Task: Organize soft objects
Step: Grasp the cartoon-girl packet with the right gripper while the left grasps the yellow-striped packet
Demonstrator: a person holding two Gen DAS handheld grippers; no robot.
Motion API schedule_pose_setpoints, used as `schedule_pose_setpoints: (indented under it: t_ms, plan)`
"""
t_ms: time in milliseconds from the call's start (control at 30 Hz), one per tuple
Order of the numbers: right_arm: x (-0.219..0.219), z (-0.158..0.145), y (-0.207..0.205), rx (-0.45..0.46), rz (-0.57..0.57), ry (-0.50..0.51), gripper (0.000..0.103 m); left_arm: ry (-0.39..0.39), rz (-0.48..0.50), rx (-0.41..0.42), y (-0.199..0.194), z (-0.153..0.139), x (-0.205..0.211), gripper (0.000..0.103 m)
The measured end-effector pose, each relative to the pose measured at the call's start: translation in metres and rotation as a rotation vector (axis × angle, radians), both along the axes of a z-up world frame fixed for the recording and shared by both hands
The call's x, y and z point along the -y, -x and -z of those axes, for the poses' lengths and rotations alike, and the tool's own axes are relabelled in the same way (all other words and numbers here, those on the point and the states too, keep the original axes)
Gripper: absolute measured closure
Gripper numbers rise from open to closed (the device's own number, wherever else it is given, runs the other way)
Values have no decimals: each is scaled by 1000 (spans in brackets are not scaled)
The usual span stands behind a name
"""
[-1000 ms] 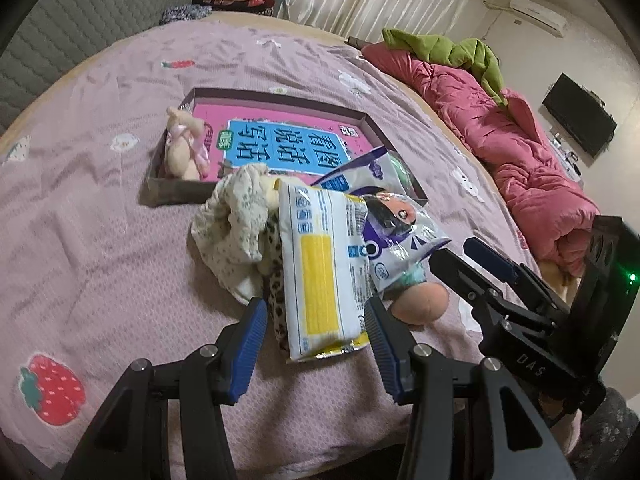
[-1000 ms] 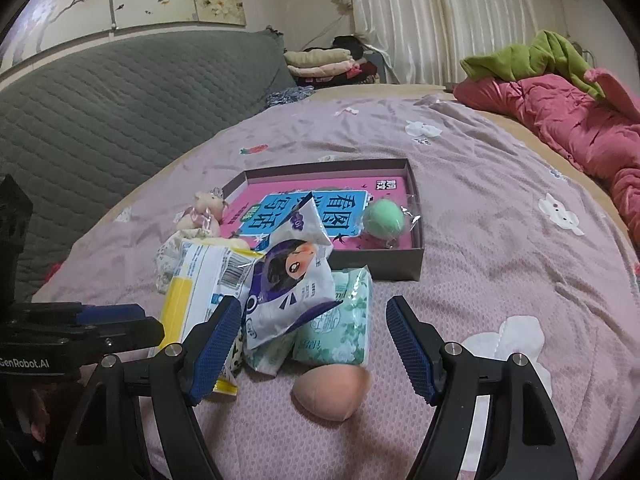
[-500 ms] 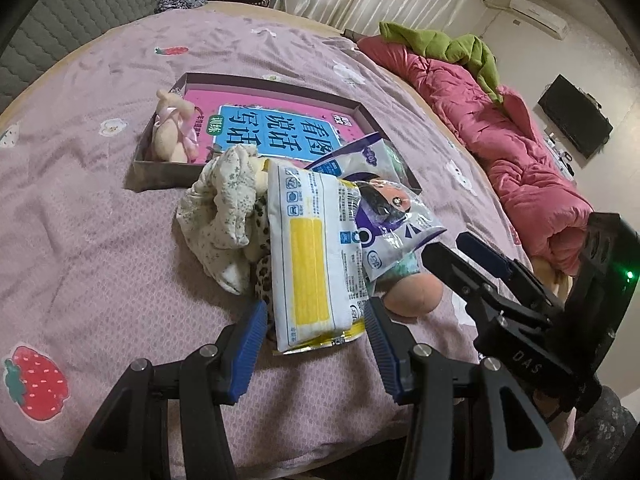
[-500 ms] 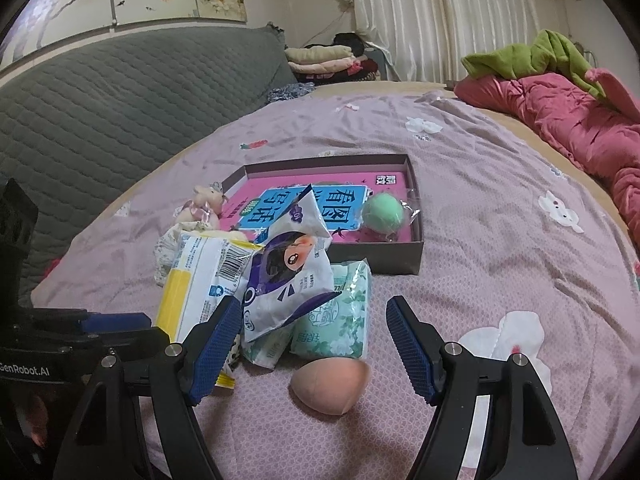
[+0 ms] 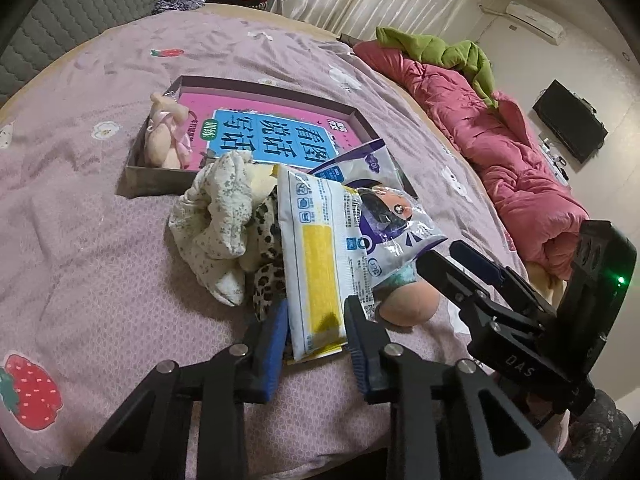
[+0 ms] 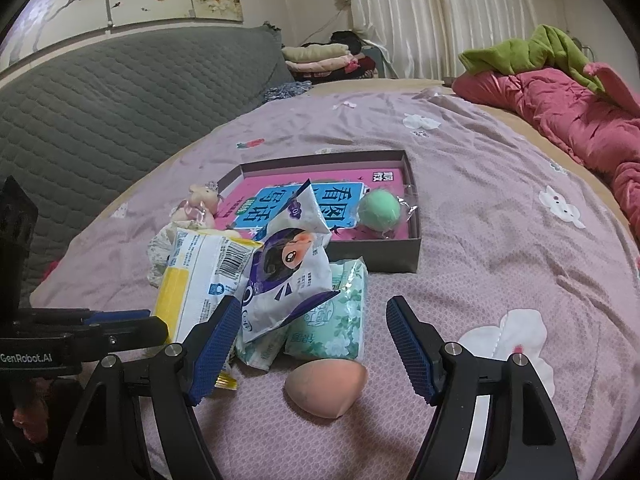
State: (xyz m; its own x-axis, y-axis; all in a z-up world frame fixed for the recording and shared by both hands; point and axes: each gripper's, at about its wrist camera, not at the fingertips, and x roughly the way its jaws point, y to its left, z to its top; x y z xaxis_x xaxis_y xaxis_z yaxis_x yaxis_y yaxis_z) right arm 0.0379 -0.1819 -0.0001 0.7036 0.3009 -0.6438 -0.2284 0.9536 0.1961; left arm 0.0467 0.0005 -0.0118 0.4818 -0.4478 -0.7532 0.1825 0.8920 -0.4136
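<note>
L wrist: left gripper (image 5: 316, 330) closing on yellow pack (image 5: 320, 264), pads at both edges, near end of pile on bed (image 5: 80, 240). R wrist: right gripper (image 6: 310, 344) released, wide, over sponge (image 6: 326, 386); box (image 6: 400, 256) behind pile.

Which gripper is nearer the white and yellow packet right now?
Left. The left gripper has its jaws closing around the near end of the white and yellow packet. The right gripper stands open beside it, over the peach sponge.
</note>
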Motion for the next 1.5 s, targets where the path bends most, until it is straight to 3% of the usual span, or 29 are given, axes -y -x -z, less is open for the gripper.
schedule_pose_setpoints:
  t_ms: [400,633,767,867,1033,1500]
  plan:
    - [7,14,-24,-48,-12,-75,27,37,23,-27,-4,7,3,74]
    - [13,15,-37,-49,-28,-179,28,46,19,-46,-6,11,3,74]
    - [11,13,-40,-38,-45,-189,49,51,19,-56,-6,12,2,74]
    - [11,12,-41,-31,-53,-190,73,63,17,-70,-6,14,1,74]
    - [13,9,-38,-4,-61,-180,81,71,21,-88,-6,18,3,74]
    - [10,14,-38,-16,-86,-172,84,135,40,-48,-7,9,8,74]
